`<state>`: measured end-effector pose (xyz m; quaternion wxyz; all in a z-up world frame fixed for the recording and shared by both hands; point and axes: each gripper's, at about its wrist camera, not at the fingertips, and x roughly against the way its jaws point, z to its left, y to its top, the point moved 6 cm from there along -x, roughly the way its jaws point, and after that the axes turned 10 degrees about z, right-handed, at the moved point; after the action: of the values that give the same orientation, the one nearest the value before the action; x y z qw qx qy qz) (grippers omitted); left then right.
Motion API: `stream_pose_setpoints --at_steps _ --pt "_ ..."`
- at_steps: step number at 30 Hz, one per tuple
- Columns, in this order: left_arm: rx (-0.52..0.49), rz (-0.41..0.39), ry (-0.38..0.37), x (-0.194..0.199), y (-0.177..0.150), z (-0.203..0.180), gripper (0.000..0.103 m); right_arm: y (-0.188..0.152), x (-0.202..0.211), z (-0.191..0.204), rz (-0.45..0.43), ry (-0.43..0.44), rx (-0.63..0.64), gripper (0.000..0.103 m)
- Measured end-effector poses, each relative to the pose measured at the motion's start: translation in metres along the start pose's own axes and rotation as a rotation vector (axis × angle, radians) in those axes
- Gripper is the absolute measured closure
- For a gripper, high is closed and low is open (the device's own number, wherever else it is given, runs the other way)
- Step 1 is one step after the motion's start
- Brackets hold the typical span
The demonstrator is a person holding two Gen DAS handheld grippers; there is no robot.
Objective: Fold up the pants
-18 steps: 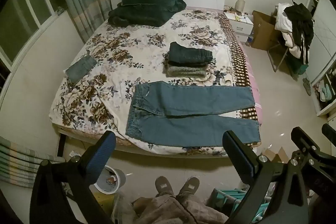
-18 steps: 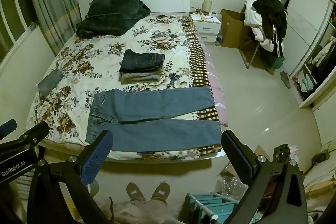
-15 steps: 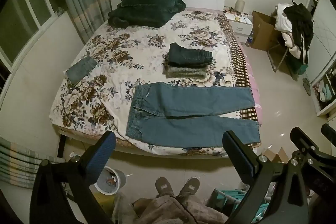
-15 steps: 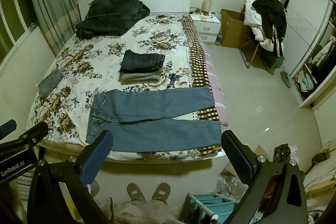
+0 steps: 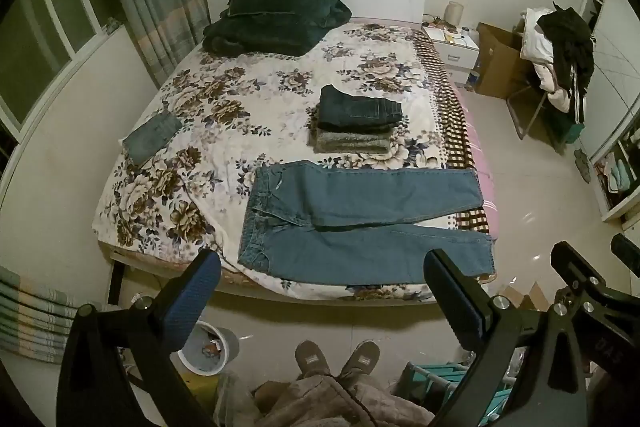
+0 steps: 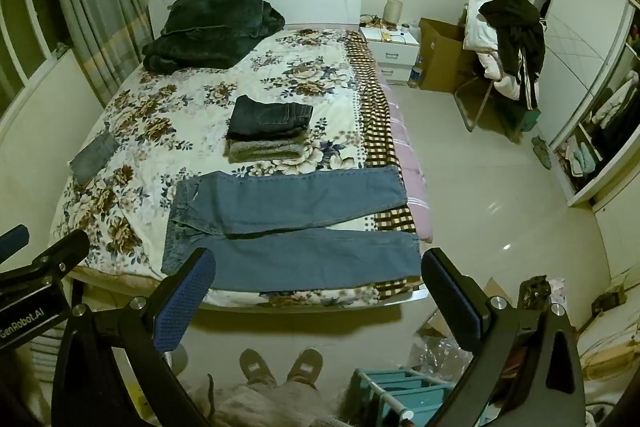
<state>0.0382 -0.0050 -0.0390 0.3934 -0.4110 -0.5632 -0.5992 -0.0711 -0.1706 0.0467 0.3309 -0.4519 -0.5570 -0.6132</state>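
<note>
Blue jeans (image 5: 360, 223) spread flat on floral bedspread (image 5: 240, 115); tiled floor (image 6: 500, 195) alongside. Left gripper (image 5: 320, 303), right gripper (image 6: 316, 299) jaws apart, empty.

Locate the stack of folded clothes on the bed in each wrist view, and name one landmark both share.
Left wrist: the stack of folded clothes sits right of centre, just above the blue jeans.
Right wrist: the stack sits left of centre, again just above the jeans.
Shared landmark: the white nightstand beside the headboard.
</note>
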Motion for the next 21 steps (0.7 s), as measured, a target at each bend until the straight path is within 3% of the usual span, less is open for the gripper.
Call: stream_pose_setpoints --at_steps 21 --pt "-0.004 0.004 -0.008 -0.002 0.003 -0.014 0.0 0.0 0.003 0.004 0.002 -0.002 0.0 0.0"
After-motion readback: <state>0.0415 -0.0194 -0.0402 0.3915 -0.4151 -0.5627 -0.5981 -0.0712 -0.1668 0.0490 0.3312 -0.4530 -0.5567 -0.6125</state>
